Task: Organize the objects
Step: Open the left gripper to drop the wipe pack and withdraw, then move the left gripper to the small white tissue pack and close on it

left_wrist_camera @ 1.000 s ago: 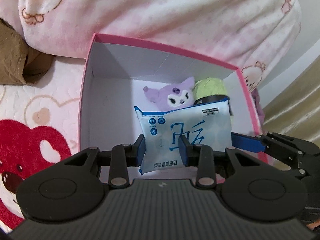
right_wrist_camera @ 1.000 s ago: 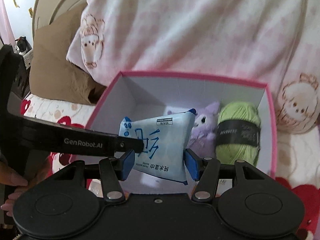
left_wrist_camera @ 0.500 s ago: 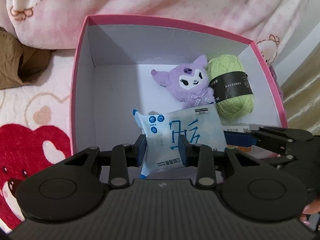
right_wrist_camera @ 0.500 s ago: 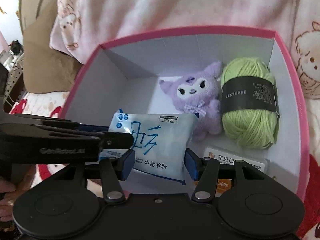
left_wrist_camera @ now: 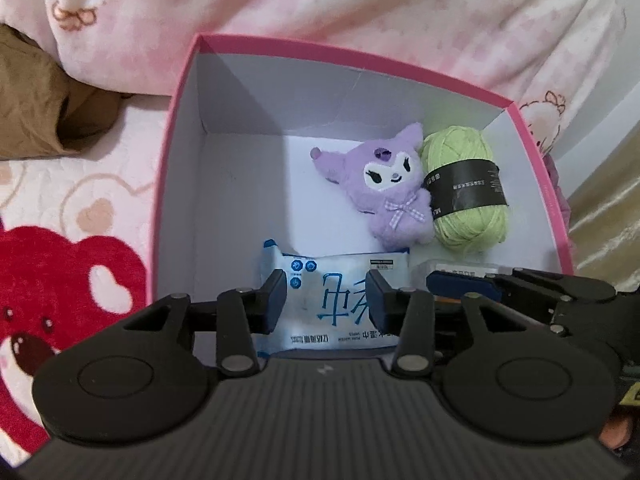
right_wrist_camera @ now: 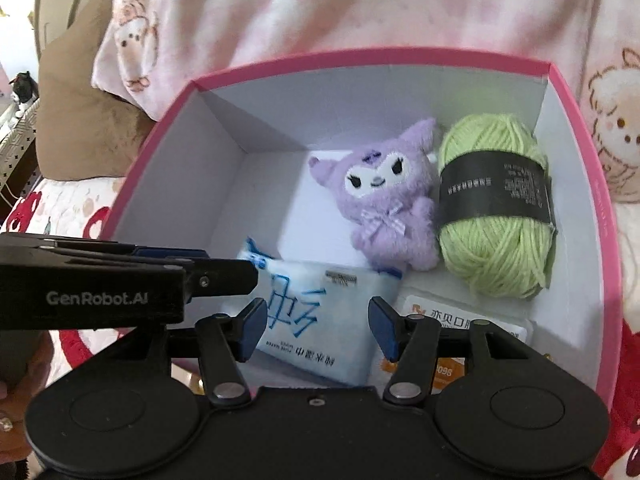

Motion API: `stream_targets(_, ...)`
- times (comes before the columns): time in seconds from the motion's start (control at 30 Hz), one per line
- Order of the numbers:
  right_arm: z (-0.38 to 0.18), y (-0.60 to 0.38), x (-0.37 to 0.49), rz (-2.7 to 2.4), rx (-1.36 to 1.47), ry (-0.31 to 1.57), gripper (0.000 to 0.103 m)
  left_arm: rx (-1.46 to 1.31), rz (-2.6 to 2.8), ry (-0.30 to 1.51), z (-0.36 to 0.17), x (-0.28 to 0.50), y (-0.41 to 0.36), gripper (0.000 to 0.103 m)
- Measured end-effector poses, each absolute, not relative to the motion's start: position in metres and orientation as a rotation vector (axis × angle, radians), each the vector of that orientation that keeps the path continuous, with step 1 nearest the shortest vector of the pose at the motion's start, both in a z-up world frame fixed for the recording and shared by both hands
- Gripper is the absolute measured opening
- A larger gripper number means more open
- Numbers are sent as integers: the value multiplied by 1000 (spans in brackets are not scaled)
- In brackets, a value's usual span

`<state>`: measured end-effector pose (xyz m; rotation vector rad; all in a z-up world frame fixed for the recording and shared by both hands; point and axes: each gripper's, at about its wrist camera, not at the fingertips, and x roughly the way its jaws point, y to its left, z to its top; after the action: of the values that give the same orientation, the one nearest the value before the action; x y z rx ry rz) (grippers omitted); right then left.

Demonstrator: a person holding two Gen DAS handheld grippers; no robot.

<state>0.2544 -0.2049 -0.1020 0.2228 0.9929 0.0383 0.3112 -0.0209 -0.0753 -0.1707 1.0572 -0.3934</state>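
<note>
The wipes packet point(left_wrist_camera: 340, 304) lies flat on the pink box's point(left_wrist_camera: 176, 128) floor by the near wall, long axis across, just before the purple plush point(left_wrist_camera: 384, 192). The left gripper's point(left_wrist_camera: 326, 300) jaws have just been opening and straddle it loosely; the right gripper's point(right_wrist_camera: 318, 328) jaws stand spread over it.

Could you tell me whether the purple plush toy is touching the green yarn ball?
Touching: the right wrist view shows the purple plush toy pressed against the green yarn ball, no gap.

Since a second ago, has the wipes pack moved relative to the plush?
Yes. The wipes pack has come down into the pink box; it covered the purple plush before and now lies in front of it on the box floor.
</note>
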Motion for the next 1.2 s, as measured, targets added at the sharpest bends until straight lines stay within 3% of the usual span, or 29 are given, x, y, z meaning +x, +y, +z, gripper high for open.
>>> stream_targets(0.47, -27, -194, 167, 96, 56, 799, 63, -115, -388, 1003, -10, 248, -21, 54)
stream_targets(0.87, 40, -207, 75, 176, 5, 798, 80, -30, -460, 967, 46, 172, -36, 72)
stream_targets(1.2, 22, -222, 21, 152, 36, 802, 85, -16, -559, 1017, 33, 137, -65, 84)
